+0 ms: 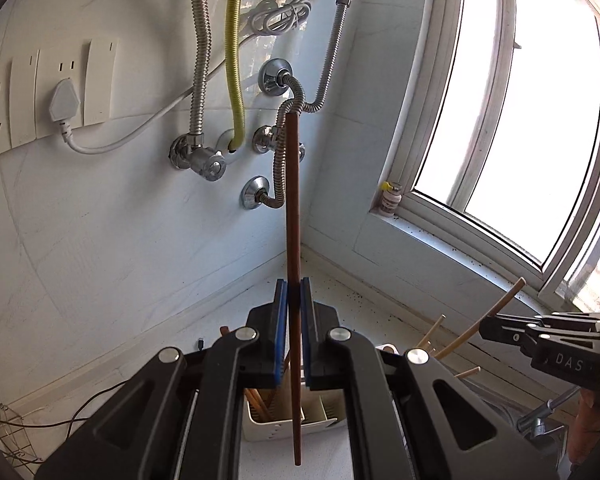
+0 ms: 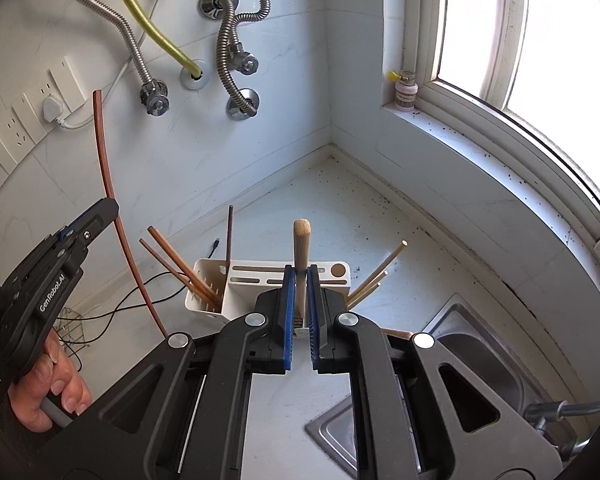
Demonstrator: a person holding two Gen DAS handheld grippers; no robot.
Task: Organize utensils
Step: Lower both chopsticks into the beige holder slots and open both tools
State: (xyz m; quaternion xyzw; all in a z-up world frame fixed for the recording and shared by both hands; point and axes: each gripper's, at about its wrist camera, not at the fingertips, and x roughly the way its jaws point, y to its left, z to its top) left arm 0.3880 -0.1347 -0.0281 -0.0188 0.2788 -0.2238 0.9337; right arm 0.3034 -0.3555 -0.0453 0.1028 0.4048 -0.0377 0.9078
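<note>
Both grippers, left (image 1: 293, 300) and right (image 2: 300, 288), are clamped on 1 chopstick (image 1: 293, 216) and 1 wooden handle (image 2: 301, 256), lifted for sorting into the far caddy (image 2: 236, 284).

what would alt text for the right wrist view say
The right claw is shut on a pale wooden utensil handle, above a white utensil caddy holding chopsticks. At left, the left claw grips a long reddish-brown chopstick; a steel sink sits lower right.
</note>
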